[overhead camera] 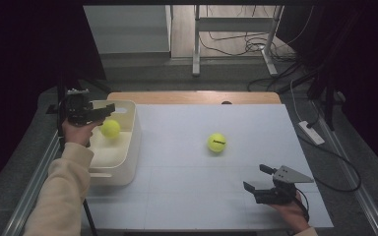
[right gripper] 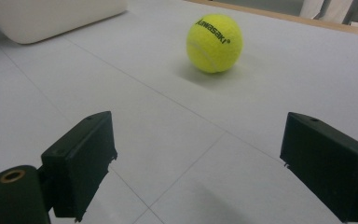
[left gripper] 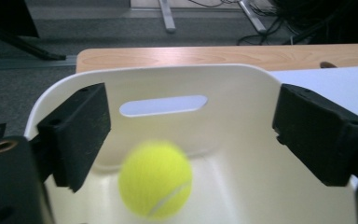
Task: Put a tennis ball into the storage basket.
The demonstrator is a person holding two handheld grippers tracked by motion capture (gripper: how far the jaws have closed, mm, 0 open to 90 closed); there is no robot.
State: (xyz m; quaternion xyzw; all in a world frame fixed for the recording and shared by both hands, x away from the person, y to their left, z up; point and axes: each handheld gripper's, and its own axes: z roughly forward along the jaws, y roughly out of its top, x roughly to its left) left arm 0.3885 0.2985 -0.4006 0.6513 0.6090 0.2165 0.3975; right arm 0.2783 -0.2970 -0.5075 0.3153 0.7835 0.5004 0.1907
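A yellow tennis ball (overhead camera: 110, 129) is inside the white bin (overhead camera: 128, 162) at the table's left; in the left gripper view this ball (left gripper: 155, 179) is blurred and sits below the wide-apart jaws, touching neither. My left gripper (overhead camera: 106, 112) hangs open over the bin (left gripper: 261, 186). A second tennis ball (overhead camera: 217, 143) lies on the white mat near the table's middle. My right gripper (overhead camera: 257, 179) rests low near the front right, open with nothing between its jaws, and that ball (right gripper: 214, 43) lies ahead of it.
The white mat (overhead camera: 187, 196) covers most of the wooden table (overhead camera: 192, 97). The bin's side (right gripper: 51, 16) shows at the far left of the right gripper view. Cables and a power strip (overhead camera: 311, 132) lie on the floor to the right.
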